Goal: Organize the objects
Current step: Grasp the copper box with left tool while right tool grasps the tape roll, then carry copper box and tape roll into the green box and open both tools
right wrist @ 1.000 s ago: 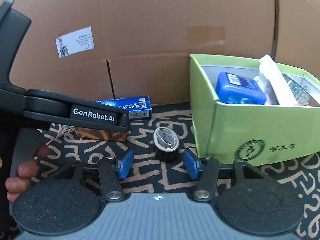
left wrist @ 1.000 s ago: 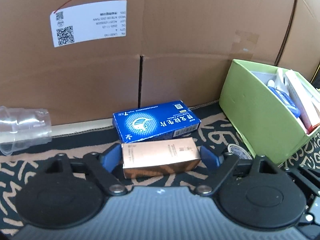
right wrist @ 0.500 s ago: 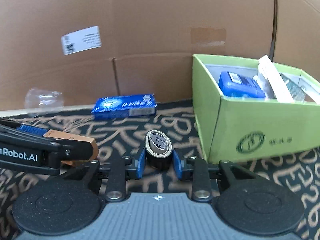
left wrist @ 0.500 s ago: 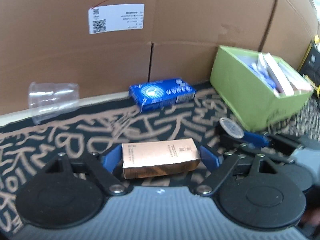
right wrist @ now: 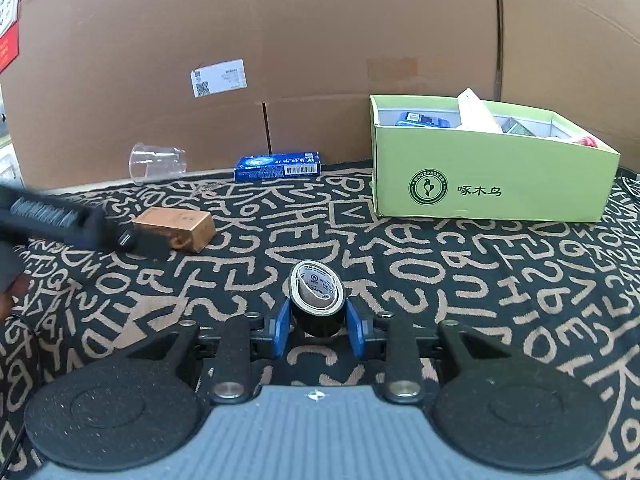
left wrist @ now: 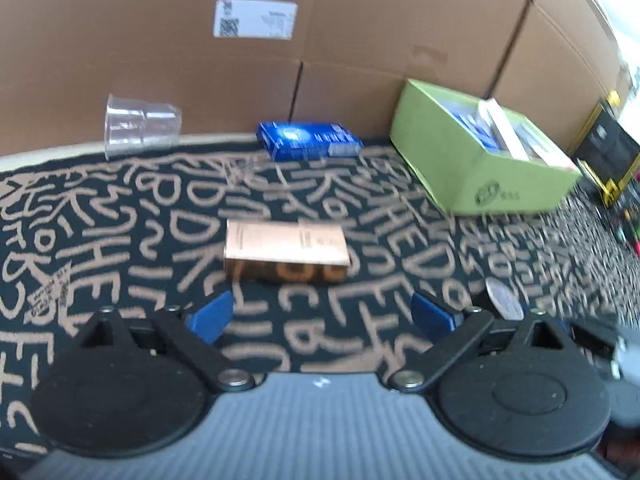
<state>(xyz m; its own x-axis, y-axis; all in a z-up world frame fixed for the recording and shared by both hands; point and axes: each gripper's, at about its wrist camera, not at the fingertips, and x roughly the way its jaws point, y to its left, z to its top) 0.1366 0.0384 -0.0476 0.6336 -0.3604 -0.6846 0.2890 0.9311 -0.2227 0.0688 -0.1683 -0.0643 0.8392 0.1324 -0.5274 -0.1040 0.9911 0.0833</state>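
The right gripper (right wrist: 316, 326) pinched a small black roll of tape (right wrist: 316, 296) between its blue pads, low over the black letter-patterned cloth (right wrist: 460, 272). The left gripper (left wrist: 320, 316) stood wide and held nothing, the copper-coloured carton (left wrist: 285, 251) lying just beyond it. Far right sat the light-green cardboard box (right wrist: 488, 184).

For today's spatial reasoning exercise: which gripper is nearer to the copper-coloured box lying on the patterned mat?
Left. The left gripper is open just short of the copper box, not touching it. The right gripper, shut on the tape roll, is off to the box's right.
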